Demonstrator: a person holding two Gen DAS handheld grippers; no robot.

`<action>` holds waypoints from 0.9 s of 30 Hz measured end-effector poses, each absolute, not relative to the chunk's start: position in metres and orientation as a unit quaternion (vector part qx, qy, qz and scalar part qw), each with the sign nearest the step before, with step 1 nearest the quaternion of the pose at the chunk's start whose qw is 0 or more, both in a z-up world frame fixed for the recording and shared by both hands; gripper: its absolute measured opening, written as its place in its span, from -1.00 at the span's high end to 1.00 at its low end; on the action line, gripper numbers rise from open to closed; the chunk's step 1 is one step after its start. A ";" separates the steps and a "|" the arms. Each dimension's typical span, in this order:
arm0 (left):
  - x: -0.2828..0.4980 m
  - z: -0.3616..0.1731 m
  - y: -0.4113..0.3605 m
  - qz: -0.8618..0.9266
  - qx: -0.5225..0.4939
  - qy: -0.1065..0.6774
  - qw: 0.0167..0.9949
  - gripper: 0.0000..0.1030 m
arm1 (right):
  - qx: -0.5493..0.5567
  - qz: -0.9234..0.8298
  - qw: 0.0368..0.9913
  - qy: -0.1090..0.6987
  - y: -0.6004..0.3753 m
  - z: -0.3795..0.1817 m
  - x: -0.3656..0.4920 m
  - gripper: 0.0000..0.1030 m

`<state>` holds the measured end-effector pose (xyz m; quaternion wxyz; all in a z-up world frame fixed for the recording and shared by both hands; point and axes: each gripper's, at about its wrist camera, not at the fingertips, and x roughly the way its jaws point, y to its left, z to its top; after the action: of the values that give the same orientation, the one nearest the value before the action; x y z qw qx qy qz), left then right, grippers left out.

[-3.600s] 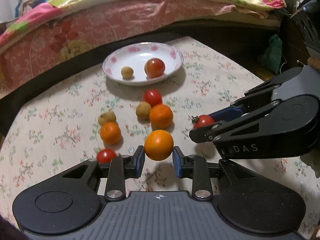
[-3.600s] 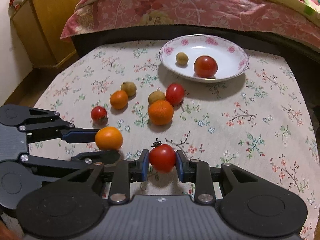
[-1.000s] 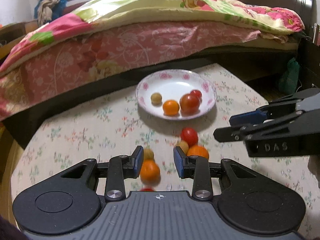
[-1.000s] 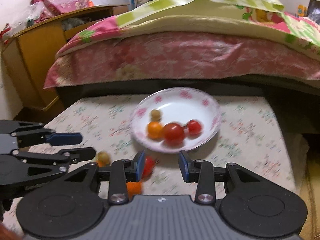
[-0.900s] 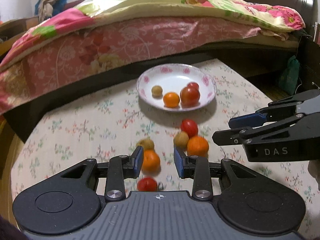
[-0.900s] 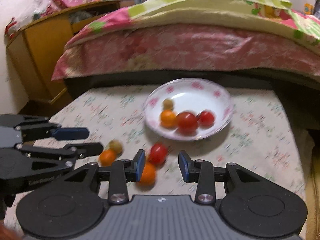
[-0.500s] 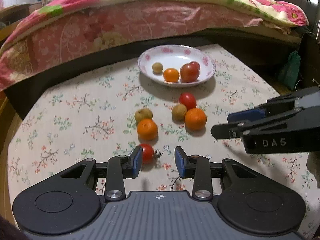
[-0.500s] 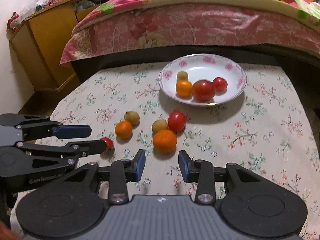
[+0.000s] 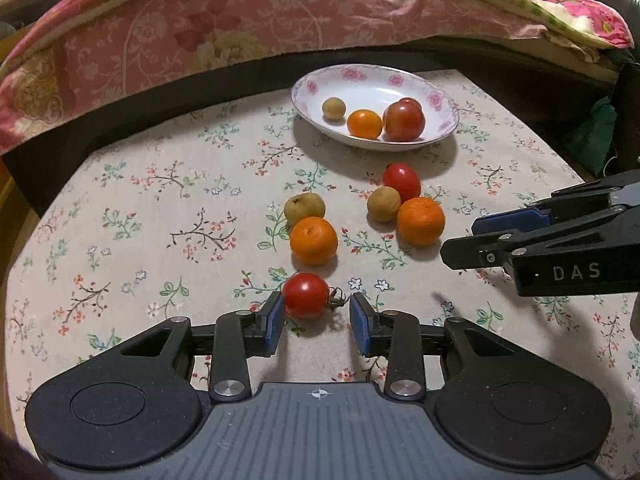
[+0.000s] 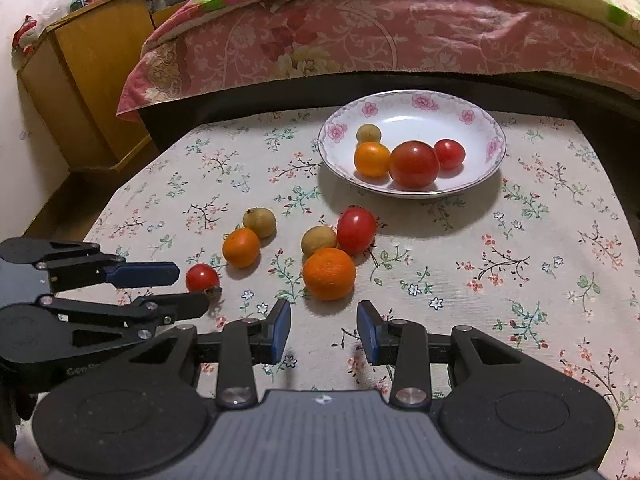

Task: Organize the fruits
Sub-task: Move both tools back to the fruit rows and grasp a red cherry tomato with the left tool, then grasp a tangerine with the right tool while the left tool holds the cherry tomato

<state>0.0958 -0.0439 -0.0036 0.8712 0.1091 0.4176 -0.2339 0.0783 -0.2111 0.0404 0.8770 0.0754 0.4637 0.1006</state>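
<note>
A white floral plate (image 9: 440, 110) (image 10: 490, 148) at the back of the table holds a small brown fruit, an orange and two tomatoes. Loose on the cloth lie a small tomato (image 9: 306, 295) (image 10: 202, 277), two oranges (image 9: 314, 240) (image 9: 421, 221), two brown fruits (image 9: 304, 206) (image 9: 384, 204) and an oval tomato (image 9: 402, 181). My left gripper (image 9: 317, 322) is open, its fingers on either side of the small tomato. My right gripper (image 10: 323, 330) is open and empty, just short of the larger orange (image 10: 329, 273).
The table carries a floral cloth (image 9: 160, 200). A bed with a pink floral cover (image 9: 240, 32) runs along the far edge. A wooden cabinet (image 10: 80, 80) stands at the back left. A green bag (image 9: 592, 136) sits off the table's right side.
Both grippers have let an orange and a tomato into the plate and drawn back and down toward the loose fruit. My left gripper now brackets the small tomato.
</note>
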 end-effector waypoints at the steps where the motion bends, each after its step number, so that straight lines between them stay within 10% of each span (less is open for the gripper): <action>1: 0.097 -0.005 -0.044 -0.232 0.110 0.418 0.871 0.09 | 0.077 0.101 0.876 0.465 -0.211 0.039 0.080 0.30; 27: 0.102 -0.017 -0.055 -0.247 0.125 0.414 0.867 0.16 | 0.094 0.109 0.873 0.465 -0.217 0.019 0.105 0.11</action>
<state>0.1023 -0.0548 -0.0166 0.8671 0.1253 0.4140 -0.2471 0.1052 -0.2174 0.0194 0.8734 0.0942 0.4653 0.1087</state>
